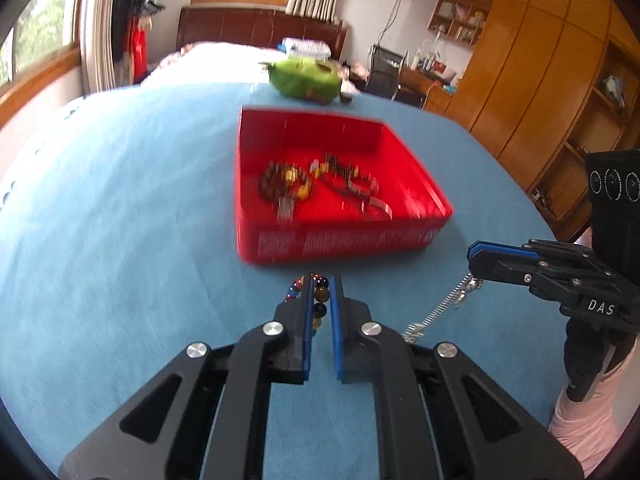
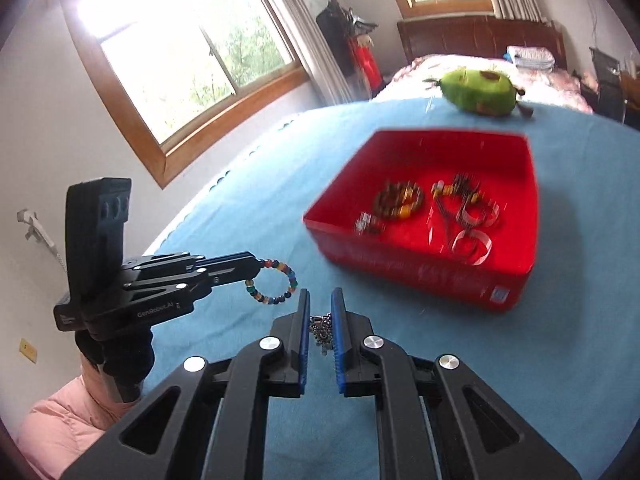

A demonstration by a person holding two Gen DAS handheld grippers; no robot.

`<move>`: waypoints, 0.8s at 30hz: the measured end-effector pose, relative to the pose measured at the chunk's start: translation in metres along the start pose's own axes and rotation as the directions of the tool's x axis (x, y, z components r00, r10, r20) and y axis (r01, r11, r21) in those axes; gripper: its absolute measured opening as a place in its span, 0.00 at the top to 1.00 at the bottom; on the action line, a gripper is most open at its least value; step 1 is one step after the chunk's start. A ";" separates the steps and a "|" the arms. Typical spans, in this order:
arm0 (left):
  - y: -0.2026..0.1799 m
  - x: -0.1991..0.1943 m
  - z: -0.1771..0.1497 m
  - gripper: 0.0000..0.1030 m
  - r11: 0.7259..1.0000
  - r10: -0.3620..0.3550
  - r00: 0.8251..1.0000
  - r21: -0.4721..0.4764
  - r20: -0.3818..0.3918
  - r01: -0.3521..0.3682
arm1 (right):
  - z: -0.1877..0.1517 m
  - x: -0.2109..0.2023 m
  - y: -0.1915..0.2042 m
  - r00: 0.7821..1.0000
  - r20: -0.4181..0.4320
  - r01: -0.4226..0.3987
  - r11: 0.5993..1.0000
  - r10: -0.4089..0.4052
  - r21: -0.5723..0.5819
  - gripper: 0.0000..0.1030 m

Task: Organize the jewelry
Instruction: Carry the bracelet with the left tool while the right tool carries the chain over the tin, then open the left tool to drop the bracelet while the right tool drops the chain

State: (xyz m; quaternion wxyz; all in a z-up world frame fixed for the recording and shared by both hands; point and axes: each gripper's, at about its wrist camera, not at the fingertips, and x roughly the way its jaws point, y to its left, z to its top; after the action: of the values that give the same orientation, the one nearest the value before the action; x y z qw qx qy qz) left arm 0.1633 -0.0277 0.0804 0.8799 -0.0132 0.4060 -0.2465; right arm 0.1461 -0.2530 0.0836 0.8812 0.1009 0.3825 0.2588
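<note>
A red box [image 1: 280,246] stands on the blue cloth [image 1: 120,200] and holds several bracelets and rings [image 1: 320,184]. My left gripper [image 1: 322,280] is shut on a multicoloured bead bracelet [image 1: 321,294], held above the cloth just in front of the box. In the right wrist view this bracelet [image 2: 276,282] hangs as a ring from the left gripper [image 2: 256,266]. My right gripper [image 2: 321,300] is shut on a silver chain [image 2: 322,330]. In the left wrist view the chain [image 1: 440,308] dangles from the right gripper [image 1: 474,256]. The red box [image 2: 420,276] is blurred.
A green plush toy [image 1: 306,78] lies on the cloth beyond the box; it also shows in the right wrist view [image 2: 478,90]. A bed [image 1: 224,56], windows and wooden wardrobes [image 1: 540,80] surround the table. The table edge curves away on both sides.
</note>
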 end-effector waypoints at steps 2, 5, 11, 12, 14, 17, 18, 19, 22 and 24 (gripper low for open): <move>-0.006 -0.004 0.015 0.94 1.000 0.011 0.999 0.013 0.032 -0.012 | 0.018 -0.010 0.000 1.000 0.028 0.013 1.000 -0.013 -0.011 0.90; -0.016 -0.006 0.038 0.94 0.999 0.026 0.997 0.028 0.068 -0.028 | 0.046 -0.026 0.001 0.996 0.072 0.045 0.998 -0.043 -0.033 0.90; -0.036 0.001 0.078 0.94 0.996 0.036 0.990 0.070 0.138 -0.046 | 0.098 -0.044 -0.015 0.985 0.147 0.097 0.995 -0.090 -0.040 0.90; -0.039 0.005 0.083 0.94 0.996 0.038 0.989 0.074 0.146 -0.049 | 0.105 -0.043 -0.021 0.984 0.152 0.098 0.995 -0.092 -0.032 0.90; -0.042 0.013 0.093 0.94 0.995 0.046 0.986 0.082 0.160 -0.059 | 0.116 -0.035 -0.032 0.984 0.150 0.102 0.995 -0.099 -0.018 0.90; -0.043 0.034 0.104 0.94 0.995 0.044 0.988 0.082 0.147 -0.057 | 0.122 -0.017 -0.048 0.984 0.132 0.122 0.992 -0.121 -0.006 0.90; -0.042 0.038 0.107 0.94 0.995 0.048 0.989 0.081 0.143 -0.060 | 0.123 -0.011 -0.053 0.985 0.125 0.122 0.993 -0.120 -0.002 0.90; -0.041 0.047 0.110 0.94 0.994 0.057 0.989 0.079 0.139 -0.069 | 0.122 -0.003 -0.058 0.986 0.115 0.121 0.993 -0.120 0.002 0.90; -0.035 0.065 0.114 0.94 0.994 0.074 0.990 0.074 0.124 -0.083 | 0.120 0.020 -0.073 0.988 0.086 0.128 0.992 -0.129 0.011 0.90; -0.031 0.075 0.116 0.94 0.994 0.082 0.991 0.070 0.108 -0.089 | 0.117 0.033 -0.082 0.990 0.066 0.126 0.992 -0.127 0.025 0.90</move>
State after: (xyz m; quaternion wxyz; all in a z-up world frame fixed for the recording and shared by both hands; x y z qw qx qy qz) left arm 0.2753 -0.1087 0.1122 0.9097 0.0243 0.3499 -0.2225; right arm 0.2811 -0.3023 0.1129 0.9072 0.0943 0.3608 0.1949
